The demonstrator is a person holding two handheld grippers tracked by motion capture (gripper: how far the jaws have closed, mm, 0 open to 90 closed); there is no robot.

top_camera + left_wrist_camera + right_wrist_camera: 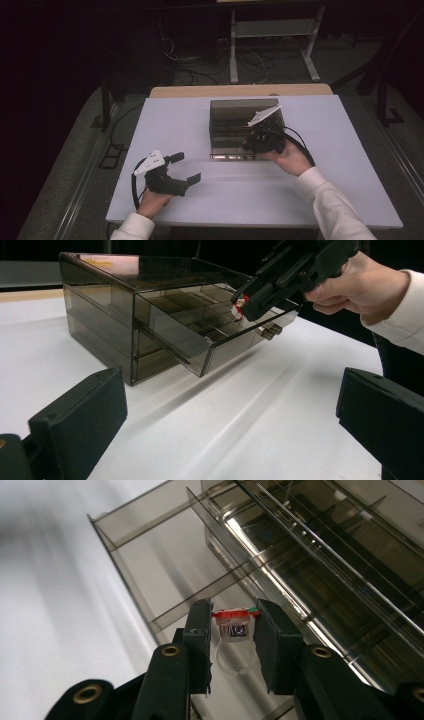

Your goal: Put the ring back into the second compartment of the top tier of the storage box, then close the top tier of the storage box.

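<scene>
Red-topped ring (234, 625) | clamped in right claw (232, 630) | above open drawer (150, 560) | left claw (182, 167) open

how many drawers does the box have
3, as far as shows. The top drawer is pulled out under the right gripper, which holds a small red-topped thing. Two shut drawers sit below it.

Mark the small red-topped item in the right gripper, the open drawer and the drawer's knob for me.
red-topped item (234, 625): right gripper view, on its shiny body just under the red top.
open drawer (227, 347): left gripper view, on its tinted front panel.
drawer knob (270, 331): left gripper view, on the metal knob's end.
</scene>
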